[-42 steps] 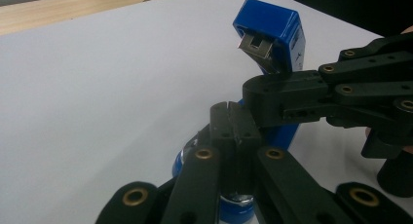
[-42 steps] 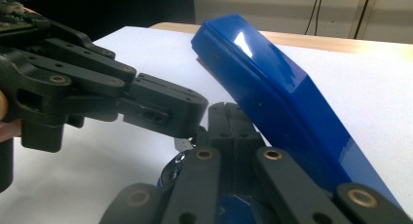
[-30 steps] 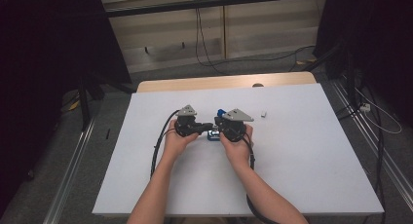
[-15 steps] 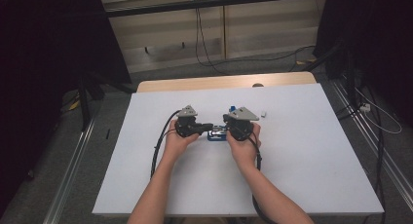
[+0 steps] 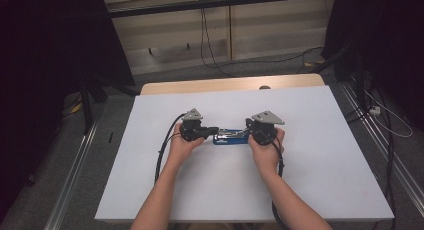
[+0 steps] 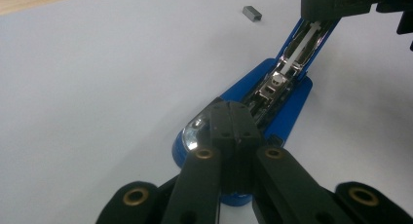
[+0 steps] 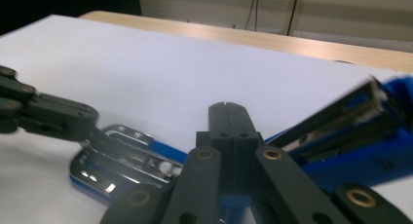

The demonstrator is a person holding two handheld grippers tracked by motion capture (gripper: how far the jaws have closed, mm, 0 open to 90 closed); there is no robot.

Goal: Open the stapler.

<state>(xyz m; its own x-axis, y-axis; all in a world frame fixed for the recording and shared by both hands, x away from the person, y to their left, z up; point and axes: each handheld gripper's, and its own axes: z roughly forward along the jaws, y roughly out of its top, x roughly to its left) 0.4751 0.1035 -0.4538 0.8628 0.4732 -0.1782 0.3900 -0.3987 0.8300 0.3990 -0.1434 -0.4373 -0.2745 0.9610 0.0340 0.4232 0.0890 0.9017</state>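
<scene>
A blue stapler (image 5: 230, 136) lies swung open on the white table (image 5: 320, 180), between my two grippers. My left gripper (image 5: 214, 131) is shut, and its tips rest on the stapler's rounded end (image 6: 195, 131), with nothing between the jaws. My right gripper (image 5: 248, 133) is also shut, at the stapler's other end. In the right gripper view my jaws (image 7: 226, 112) sit at the hinge. The blue top arm (image 7: 360, 131) rises to the right, blurred, and the chrome base (image 7: 126, 160) lies to the left under the left gripper (image 7: 92, 119).
A small grey block of staples (image 6: 252, 12) lies on the table beyond the stapler. A wooden strip (image 5: 225, 84) runs along the table's far edge. Cables trail from both grippers toward the person. Open white table surface surrounds the hands.
My right gripper has moved to the right, away from the left one, and the stapler between them has spread open to its full length. The left gripper stayed put.
</scene>
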